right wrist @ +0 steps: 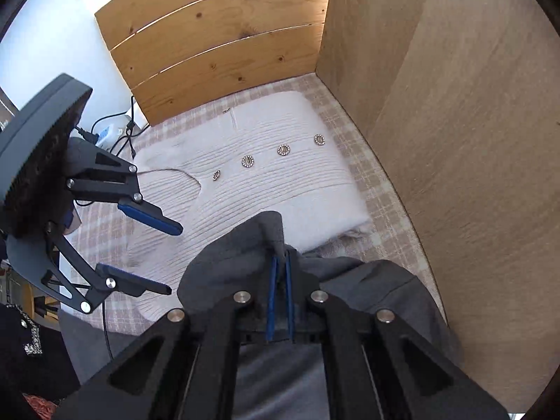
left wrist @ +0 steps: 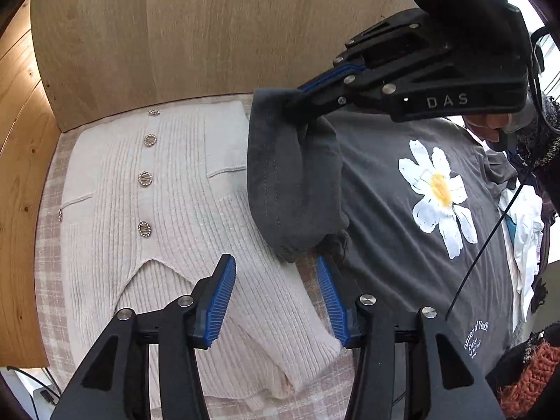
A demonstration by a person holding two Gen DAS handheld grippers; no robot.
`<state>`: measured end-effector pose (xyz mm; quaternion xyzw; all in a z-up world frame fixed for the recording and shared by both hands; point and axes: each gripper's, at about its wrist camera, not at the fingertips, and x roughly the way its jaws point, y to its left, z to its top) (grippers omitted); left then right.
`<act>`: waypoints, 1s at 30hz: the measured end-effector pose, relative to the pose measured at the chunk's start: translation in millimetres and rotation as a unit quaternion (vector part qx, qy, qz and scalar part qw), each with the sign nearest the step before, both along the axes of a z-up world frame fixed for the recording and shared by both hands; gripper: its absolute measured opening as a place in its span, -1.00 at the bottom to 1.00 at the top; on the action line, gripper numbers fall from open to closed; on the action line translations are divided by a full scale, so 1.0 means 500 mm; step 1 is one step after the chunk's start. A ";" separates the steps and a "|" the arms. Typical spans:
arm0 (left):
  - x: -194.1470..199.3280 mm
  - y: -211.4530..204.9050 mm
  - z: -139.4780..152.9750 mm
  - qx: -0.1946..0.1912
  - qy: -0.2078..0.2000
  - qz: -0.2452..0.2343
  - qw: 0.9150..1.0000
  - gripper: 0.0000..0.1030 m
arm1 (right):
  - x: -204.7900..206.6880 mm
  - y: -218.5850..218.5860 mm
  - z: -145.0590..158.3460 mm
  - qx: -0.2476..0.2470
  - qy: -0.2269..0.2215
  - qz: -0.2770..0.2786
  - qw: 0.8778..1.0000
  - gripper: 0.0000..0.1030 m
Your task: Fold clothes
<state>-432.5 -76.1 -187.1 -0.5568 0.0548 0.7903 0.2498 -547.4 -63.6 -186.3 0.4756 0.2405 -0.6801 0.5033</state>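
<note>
A dark grey T-shirt with a white daisy print lies flat on the bed. My right gripper is shut on the shirt's sleeve, which is lifted and hangs in a fold; in the right wrist view the grey cloth bunches around its shut pads. My left gripper is open just below the hanging sleeve, its pads pressing on nothing. From the right wrist view the left gripper hovers over a cream ribbed cardigan.
The folded cream cardigan with sparkly buttons lies left of the shirt on a checked sheet. A wooden panel and a slatted headboard close the corner. White clothes and an orange knit lie at the right.
</note>
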 end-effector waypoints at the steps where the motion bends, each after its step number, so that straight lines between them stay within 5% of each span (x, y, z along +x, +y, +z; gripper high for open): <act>1: -0.003 0.012 -0.005 -0.003 -0.001 -0.003 1.000 -0.10 | -0.003 0.004 0.006 -0.005 0.002 -0.009 1.000 -0.90; 5: -0.025 0.041 -0.023 -0.025 0.019 -0.006 0.999 -0.18 | -0.005 0.016 0.024 -0.021 -0.002 -0.020 1.000 -0.90; 6: -0.033 0.044 -0.028 -0.032 0.027 -0.003 0.999 -0.37 | -0.002 0.016 0.025 -0.016 0.007 -0.020 1.000 -0.90; 7: -0.043 0.045 -0.031 -0.024 0.024 -0.001 0.999 -0.96 | -0.001 0.017 0.027 -0.014 0.013 -0.022 1.000 -0.90; 11: -0.030 0.018 0.025 -0.005 0.076 0.012 0.997 -0.93 | 0.000 0.039 0.060 -0.034 0.037 -0.038 0.998 -0.90; 15: 0.003 -0.028 0.076 -0.050 0.136 0.000 0.989 -0.81 | -0.001 0.049 0.101 -0.092 0.022 -0.041 0.995 -0.87; 16: 0.006 -0.043 0.071 -0.067 0.137 -0.003 0.988 -0.71 | 0.001 0.030 0.091 -0.083 0.007 -0.027 0.996 -0.81; 18: -0.012 -0.087 0.024 -0.095 0.086 0.026 0.991 -0.63 | 0.001 -0.003 0.064 -0.034 0.008 -0.026 0.999 -0.39; 20: -0.024 -0.124 -0.013 -0.112 0.045 0.051 0.991 -0.65 | -0.006 -0.002 0.058 -0.033 0.006 -0.036 0.999 -0.35; 22: -0.022 -0.147 -0.011 -0.116 0.047 0.061 0.990 -0.65 | -0.031 0.026 0.065 -0.061 -0.020 -0.062 0.996 -0.35; 24: -0.028 -0.157 0.017 -0.091 0.056 0.067 0.992 -0.62 | -0.053 0.055 0.059 -0.066 -0.027 -0.088 0.994 -0.35; 28: -0.083 -0.123 0.081 -0.027 0.072 0.051 0.996 -0.15 | -0.075 0.074 0.021 -0.027 -0.012 -0.117 0.993 -0.35; 30: -0.125 -0.095 0.103 0.011 0.067 0.040 0.997 -0.13 | -0.078 0.072 0.008 -0.025 -0.013 -0.116 0.993 -0.35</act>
